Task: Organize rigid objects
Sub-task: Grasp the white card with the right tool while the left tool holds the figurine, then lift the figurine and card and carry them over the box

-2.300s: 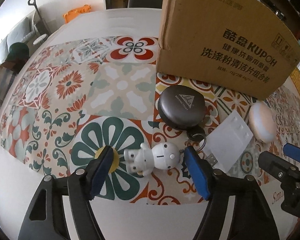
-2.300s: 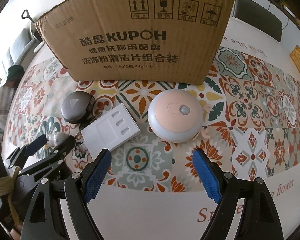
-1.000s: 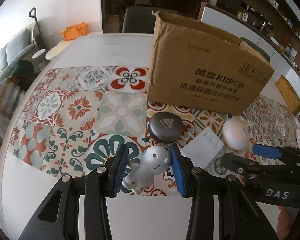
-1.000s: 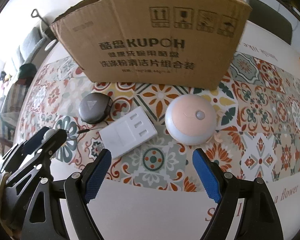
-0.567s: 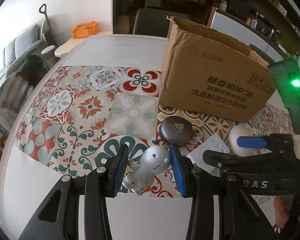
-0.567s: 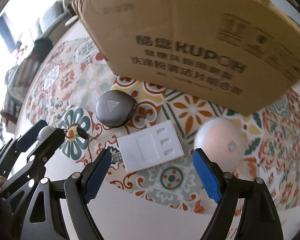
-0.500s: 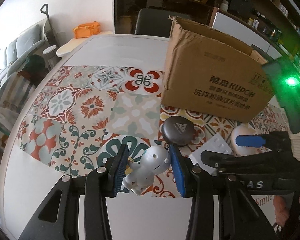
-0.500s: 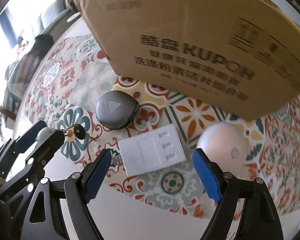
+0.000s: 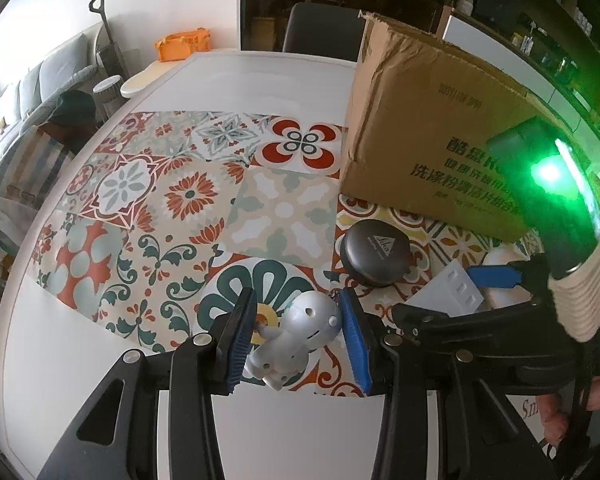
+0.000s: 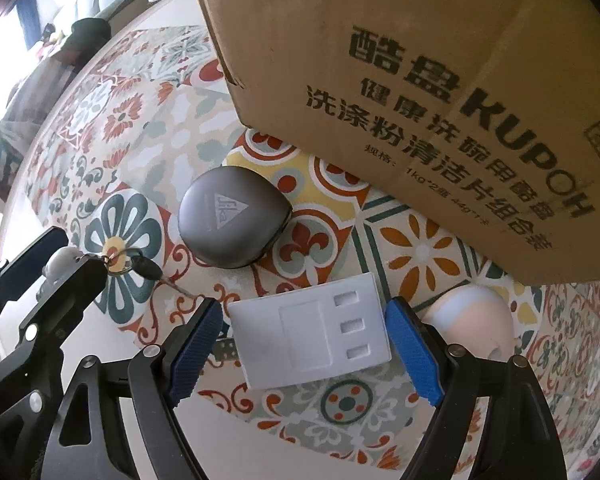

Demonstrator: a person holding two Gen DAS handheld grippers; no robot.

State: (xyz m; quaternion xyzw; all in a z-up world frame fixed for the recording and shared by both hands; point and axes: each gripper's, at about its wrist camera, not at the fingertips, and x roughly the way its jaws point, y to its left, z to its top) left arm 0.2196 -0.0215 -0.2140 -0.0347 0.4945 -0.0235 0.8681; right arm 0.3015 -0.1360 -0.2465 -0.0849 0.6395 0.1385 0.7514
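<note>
My left gripper is shut on a small white robot figurine and holds it above the patterned table; its key ring with a black key hangs from it in the right wrist view. My right gripper is open, its blue pads either side of a flat white rectangular device lying on the table, not touching it. A dark round case sits behind, also in the left wrist view. A peach round lamp lies right, partly hidden. The cardboard box stands behind.
The patterned tile mat covers the white table. The box wall looms close above the right gripper. A dark chair stands past the far edge; a sofa is off to the left.
The left gripper closed on the figurine and lifted it. The right gripper moved left and down from in front of the lamp and now straddles the white device.
</note>
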